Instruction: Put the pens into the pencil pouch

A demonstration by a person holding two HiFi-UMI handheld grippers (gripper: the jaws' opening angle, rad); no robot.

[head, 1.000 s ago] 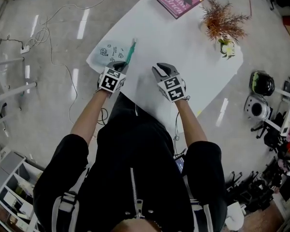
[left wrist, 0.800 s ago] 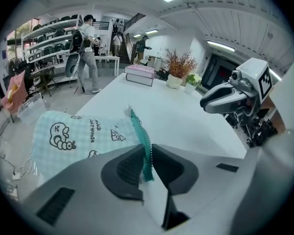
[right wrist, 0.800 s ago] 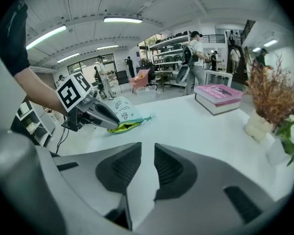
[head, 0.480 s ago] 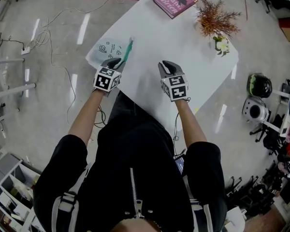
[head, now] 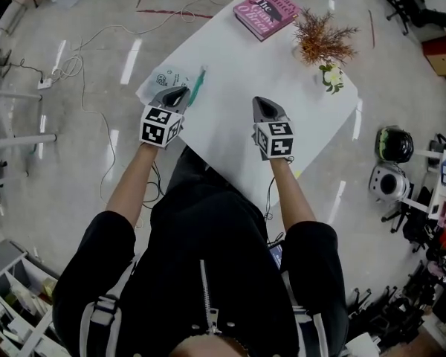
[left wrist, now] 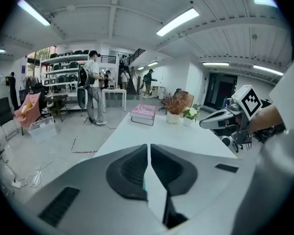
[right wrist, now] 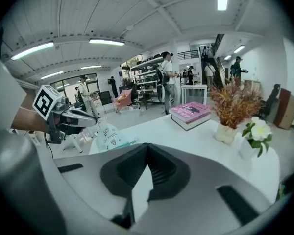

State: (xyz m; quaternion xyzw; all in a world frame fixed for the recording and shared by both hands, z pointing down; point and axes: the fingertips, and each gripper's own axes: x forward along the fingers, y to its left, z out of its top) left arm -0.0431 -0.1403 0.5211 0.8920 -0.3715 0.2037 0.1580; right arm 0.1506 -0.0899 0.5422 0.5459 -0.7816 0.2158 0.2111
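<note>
White bench (head: pixel 271 62) holds the pencil pouch (head: pixel 163 76) at its far-left corner, with a green pen (head: pixel 198 86) lying at the pouch's right edge. The left gripper (head: pixel 180 91) beside the pouch and the right gripper (head: pixel 260 101) mid-bench have both just closed their jaws together on nothing.

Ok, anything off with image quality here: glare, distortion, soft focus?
Head view: light streaks glare off the glossy floor, and the white table is nearly washed out. Left gripper view: heavy fisheye bending, black corners, ceiling lights blown out, jaws soft. Right gripper view: same bending and black corners; the jaws up close are blurred, the book sharper.
</note>
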